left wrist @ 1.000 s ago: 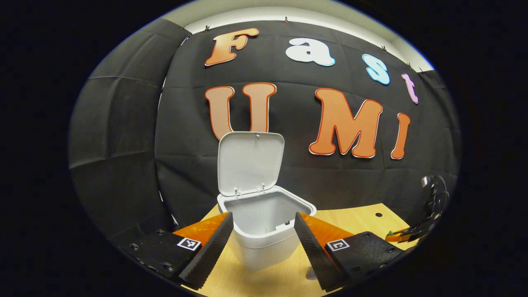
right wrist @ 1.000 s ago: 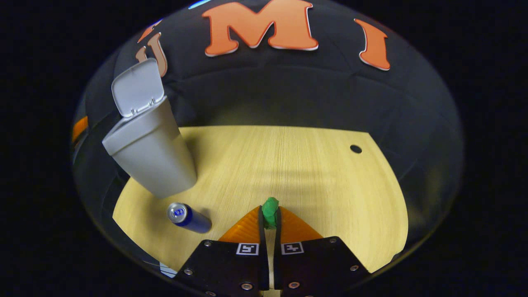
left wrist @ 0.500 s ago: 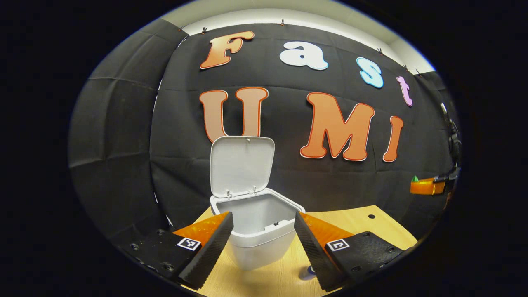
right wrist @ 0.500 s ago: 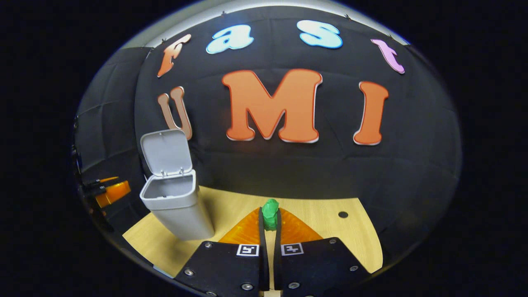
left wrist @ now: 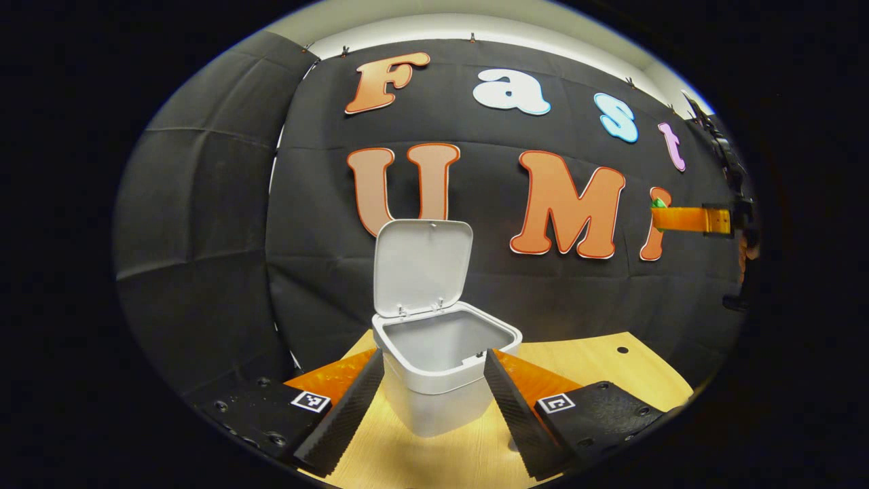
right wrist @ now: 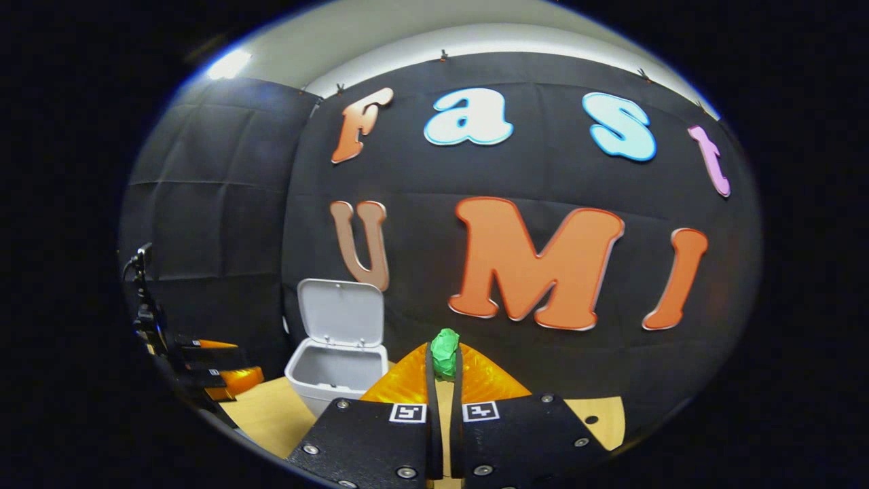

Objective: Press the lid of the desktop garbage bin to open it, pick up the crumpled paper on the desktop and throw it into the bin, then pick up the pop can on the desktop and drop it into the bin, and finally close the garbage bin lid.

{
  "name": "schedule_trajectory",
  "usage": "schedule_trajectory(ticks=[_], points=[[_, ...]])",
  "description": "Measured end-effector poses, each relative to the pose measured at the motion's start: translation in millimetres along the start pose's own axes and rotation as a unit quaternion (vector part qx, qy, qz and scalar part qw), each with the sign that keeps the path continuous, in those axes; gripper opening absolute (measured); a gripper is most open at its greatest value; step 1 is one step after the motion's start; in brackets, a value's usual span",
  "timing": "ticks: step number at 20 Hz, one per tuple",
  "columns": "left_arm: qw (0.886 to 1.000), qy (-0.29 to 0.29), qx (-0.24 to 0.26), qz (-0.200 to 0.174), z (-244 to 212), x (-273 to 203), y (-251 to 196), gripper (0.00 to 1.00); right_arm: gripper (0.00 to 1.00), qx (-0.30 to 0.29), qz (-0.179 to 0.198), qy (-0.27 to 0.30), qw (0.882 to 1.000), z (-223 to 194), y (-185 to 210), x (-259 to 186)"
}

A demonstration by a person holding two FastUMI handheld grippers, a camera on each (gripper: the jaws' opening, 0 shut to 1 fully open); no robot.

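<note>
My right tool (right wrist: 442, 370) pinches the paper (right wrist: 445, 352), raised for carrying to the bin (left wrist: 438, 370); left tool (left wrist: 433, 401), wide open, holds nothing.

Bin (left wrist: 441, 384) seen as smooth matt grey plastic, lid (left wrist: 422, 266) alike. Desktop (left wrist: 597, 360) shown as pale wood-grain, faint sheen. At 12 o'clock in the right gripper view, crumpled paper (right wrist: 445, 353) seen as creased green paper. Wall (left wrist: 204, 217) seen as matt black cloth.
</note>
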State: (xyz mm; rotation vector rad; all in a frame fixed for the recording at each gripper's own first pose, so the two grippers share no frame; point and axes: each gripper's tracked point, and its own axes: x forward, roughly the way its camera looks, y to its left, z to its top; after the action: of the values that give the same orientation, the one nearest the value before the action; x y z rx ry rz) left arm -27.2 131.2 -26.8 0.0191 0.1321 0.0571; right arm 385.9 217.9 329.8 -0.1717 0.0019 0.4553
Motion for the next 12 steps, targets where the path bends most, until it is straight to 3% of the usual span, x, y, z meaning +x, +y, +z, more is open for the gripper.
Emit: schedule_trajectory(ticks=[5,12], points=[[1.000,0.005,-0.003,0.030,-7.0,-14.8,39.1,0.94,0.04,-0.001,0.047,-0.005,0.999,9.7,55.9,59.8],[0.997,0.009,-0.009,0.078,-17.7,-35.7,98.4,0.94,0.04,0.006,0.092,0.029,0.995,-13.1,135.6,137.9]])
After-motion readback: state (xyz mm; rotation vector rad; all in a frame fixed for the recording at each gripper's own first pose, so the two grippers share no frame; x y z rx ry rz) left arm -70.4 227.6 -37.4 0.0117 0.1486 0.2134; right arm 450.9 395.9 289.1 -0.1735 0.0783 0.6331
